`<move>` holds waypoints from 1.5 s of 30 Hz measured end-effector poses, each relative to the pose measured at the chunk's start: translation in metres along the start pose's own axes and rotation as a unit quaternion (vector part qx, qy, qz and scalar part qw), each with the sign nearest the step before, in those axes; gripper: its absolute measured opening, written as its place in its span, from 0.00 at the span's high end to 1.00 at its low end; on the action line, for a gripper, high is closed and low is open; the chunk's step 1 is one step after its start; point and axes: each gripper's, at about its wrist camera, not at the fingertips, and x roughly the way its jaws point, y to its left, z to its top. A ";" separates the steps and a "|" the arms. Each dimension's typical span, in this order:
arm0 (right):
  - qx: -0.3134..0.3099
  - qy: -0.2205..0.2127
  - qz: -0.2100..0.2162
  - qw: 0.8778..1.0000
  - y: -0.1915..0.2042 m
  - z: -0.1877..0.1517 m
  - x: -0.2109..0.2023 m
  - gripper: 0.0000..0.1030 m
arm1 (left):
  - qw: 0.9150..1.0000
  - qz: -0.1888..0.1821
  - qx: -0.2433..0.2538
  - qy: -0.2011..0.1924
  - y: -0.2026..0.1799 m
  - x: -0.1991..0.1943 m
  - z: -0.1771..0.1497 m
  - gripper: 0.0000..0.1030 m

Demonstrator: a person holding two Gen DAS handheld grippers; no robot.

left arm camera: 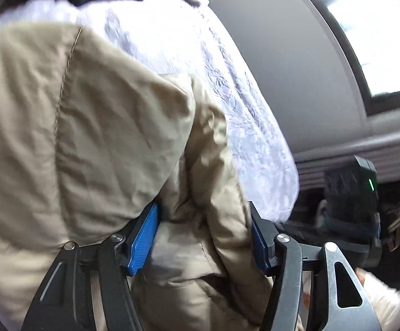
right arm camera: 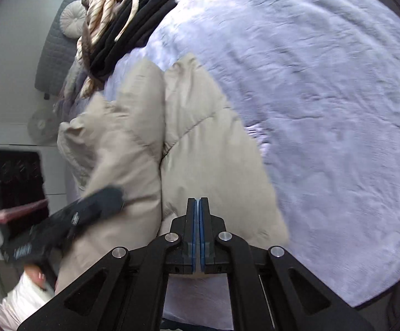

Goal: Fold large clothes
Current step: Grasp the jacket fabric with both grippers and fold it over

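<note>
Over on the left, the left gripper [left arm camera: 204,237] is sitting with its jaws spread apart and a puffy fold of the beige padded jacket [left arm camera: 95,127] bulging up between the blue pads [left arm camera: 143,238]; the fabric looks like it brushes the left pad, but the pads aren't pinching it, so I'd call that one open; in the right wrist view the same gripper [right arm camera: 111,195] shows as a dark blur over the jacket's left edge, with a hand [right arm camera: 38,277] and white sleeve [right arm camera: 18,303] behind it.

The jacket itself is lying bunched up on the bed [right arm camera: 324,110], on a pale lilac cover, one quilted panel doubled over another with a deep crease down the middle.

Moving right, the right gripper [right arm camera: 199,202] has its jaws nearly together, just a thin slit between the pads and nothing in there; it hangs over the jacket's near part without grabbing it.

Up at the far end of the bed there's a pile of other clothes [right arm camera: 122,19], black stuff plus something cream-striped, sitting apart from the jacket; a round cushion [right arm camera: 73,18] is against the grey headboard [right arm camera: 53,55] beyond.
</note>
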 end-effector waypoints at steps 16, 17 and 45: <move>-0.064 -0.001 -0.015 0.998 0.023 -0.034 -0.012 0.85 | 0.996 0.074 0.049 0.001 -0.033 0.014 0.022 0.41; -0.053 -0.005 -0.024 0.998 0.017 -0.033 -0.010 0.85 | 0.994 0.086 0.067 -0.018 -0.037 0.003 0.024 0.41; -0.003 -0.001 -0.054 0.999 -0.078 -0.020 -0.027 0.79 | 0.951 0.293 0.071 -0.072 0.008 0.049 0.072 0.40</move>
